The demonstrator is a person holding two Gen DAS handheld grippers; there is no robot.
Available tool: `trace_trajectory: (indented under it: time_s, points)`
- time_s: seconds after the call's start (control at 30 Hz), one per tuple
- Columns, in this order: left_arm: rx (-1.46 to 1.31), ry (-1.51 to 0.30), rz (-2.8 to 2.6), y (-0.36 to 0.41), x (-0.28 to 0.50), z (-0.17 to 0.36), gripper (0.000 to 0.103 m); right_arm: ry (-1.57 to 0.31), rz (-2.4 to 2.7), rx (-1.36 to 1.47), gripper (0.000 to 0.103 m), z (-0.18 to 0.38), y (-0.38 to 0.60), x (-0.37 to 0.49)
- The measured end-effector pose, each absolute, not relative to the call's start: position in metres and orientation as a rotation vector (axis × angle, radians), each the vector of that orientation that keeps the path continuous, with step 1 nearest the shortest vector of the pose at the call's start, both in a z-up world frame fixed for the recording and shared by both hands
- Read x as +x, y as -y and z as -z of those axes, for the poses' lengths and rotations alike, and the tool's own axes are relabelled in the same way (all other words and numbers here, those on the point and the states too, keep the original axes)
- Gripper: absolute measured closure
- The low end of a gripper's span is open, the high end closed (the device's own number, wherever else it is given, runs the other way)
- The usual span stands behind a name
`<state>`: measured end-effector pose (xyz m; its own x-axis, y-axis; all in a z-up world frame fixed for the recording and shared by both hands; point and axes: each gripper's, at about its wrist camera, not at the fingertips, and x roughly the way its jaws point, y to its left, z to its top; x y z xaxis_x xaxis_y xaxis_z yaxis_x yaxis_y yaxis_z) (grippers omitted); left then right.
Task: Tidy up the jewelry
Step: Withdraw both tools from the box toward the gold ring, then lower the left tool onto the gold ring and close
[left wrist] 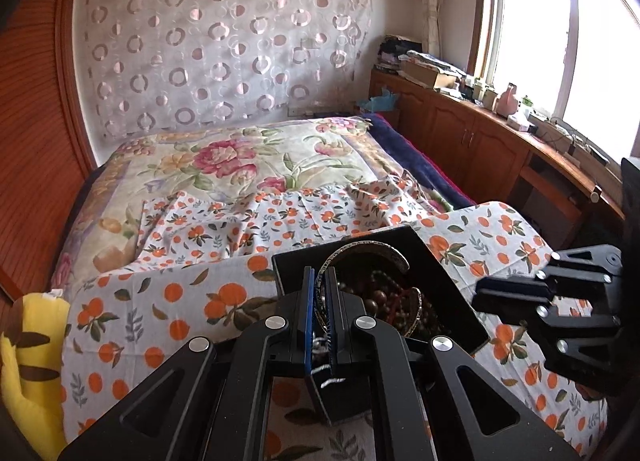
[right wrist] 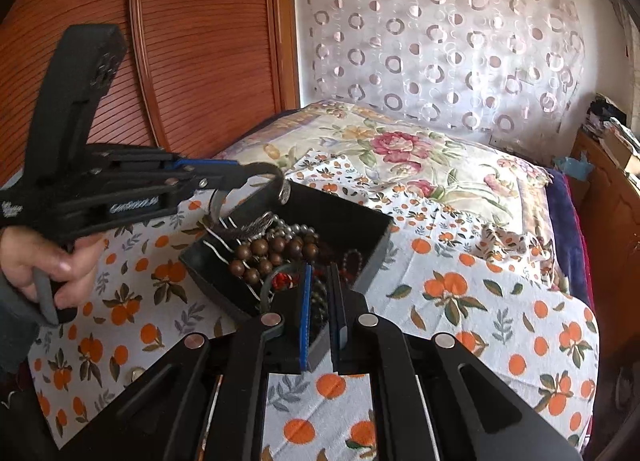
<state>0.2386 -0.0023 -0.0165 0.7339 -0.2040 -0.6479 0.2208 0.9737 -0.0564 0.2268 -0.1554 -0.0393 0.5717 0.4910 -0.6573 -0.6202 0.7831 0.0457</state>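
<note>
in the black box (right wrist: 362,221) beads (right wrist: 272,251); left jaws clamp a bangle (left wrist: 360,251), right apparently together.

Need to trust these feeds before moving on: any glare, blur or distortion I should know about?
Left wrist view: window blown out white, walls bowed by the fisheye; black box sharp. Right wrist view: evenly lit, wardrobe door curved, beads crisp.

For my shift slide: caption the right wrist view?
Left gripper lifts a bangle over the black box of beads.
</note>
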Motion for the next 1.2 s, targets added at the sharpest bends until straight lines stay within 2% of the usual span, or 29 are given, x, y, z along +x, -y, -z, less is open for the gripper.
trace_trajectory:
  time_s: [0.27, 0.33, 0.47, 0.53, 0.57, 0.6, 0.7, 0.83, 1.0, 1.2]
  points:
    - [0.038, -0.725, 0.267, 0.011, 0.242, 0.019, 0.097, -0.722, -0.647, -0.183, 0.094, 0.048, 0.166, 0.207]
    - [0.048, -0.723, 0.270, 0.013, 0.237, 0.018, 0.088, -0.717, -0.630, -0.181, 0.094, 0.049, 0.167, 0.200]
    - [0.040, -0.714, 0.283, 0.012, 0.221, 0.013, 0.080, -0.731, -0.647, -0.172, 0.093, 0.054, 0.167, 0.183]
    - [0.035, -0.704, 0.291, 0.010, 0.208, 0.010, 0.064, -0.744, -0.654, -0.172, 0.085, 0.058, 0.166, 0.173]
    - [0.031, -0.700, 0.296, 0.009, 0.201, 0.009, 0.062, -0.748, -0.659, -0.173, 0.077, 0.061, 0.165, 0.167]
    - [0.032, -0.701, 0.299, 0.008, 0.196, 0.009, 0.060, -0.756, -0.663, -0.176, 0.075, 0.064, 0.163, 0.161]
    - [0.050, -0.713, 0.305, 0.007, 0.177, 0.013, 0.044, -0.768, -0.665, -0.189, 0.074, 0.069, 0.159, 0.148]
    - [0.068, -0.727, 0.325, 0.006, 0.152, 0.021, 0.032, -0.784, -0.693, -0.203, 0.074, 0.074, 0.154, 0.133]
    - [0.072, -0.767, 0.311, -0.001, 0.135, 0.037, 0.024, -0.829, -0.712, -0.230, 0.074, 0.088, 0.148, 0.123]
    - [0.071, -0.848, 0.304, -0.009, 0.118, 0.067, 0.023, -0.870, -0.720, -0.266, 0.074, 0.103, 0.144, 0.118]
